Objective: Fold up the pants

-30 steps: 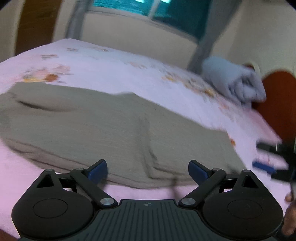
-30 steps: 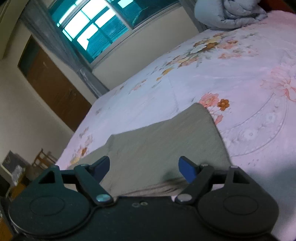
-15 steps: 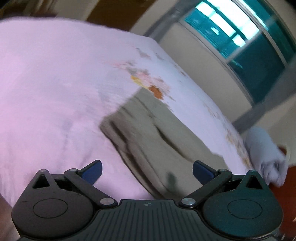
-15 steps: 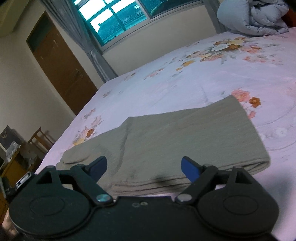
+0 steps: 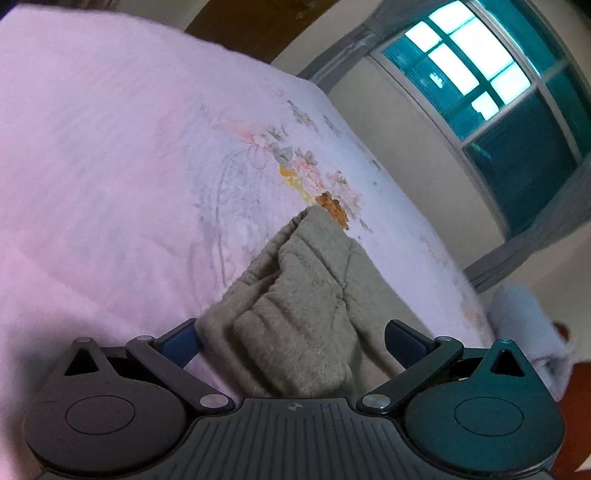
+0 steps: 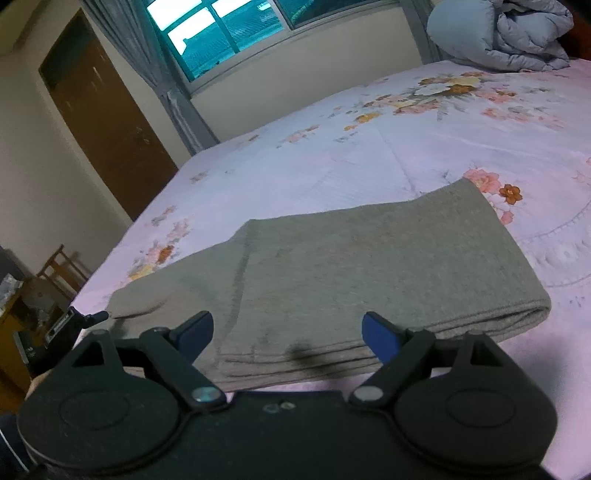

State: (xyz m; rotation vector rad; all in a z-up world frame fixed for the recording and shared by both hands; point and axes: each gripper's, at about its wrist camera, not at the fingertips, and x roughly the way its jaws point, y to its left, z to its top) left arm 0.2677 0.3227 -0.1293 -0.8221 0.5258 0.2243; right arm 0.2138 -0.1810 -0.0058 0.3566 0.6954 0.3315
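Note:
Olive-grey pants (image 6: 369,266) lie folded lengthwise on the pink floral bed sheet (image 6: 424,140). In the left wrist view their bunched end (image 5: 306,310) sits right between my fingers. My left gripper (image 5: 291,338) is open, its blue pads on either side of that end, not closed on it. My right gripper (image 6: 288,330) is open and empty, just before the near long edge of the pants. The left gripper also shows in the right wrist view (image 6: 79,319) at the pants' left end.
A rolled grey-blue duvet (image 6: 502,33) lies at the head of the bed. A window (image 6: 229,26) with grey curtains and a brown door (image 6: 103,110) stand beyond the bed. A chair and cluttered furniture (image 6: 48,280) stand off the bed's left edge.
My left gripper has swung from the long side of the pants round to their left end, which now lies between its fingers. My right gripper has levelled out and drawn back a little.

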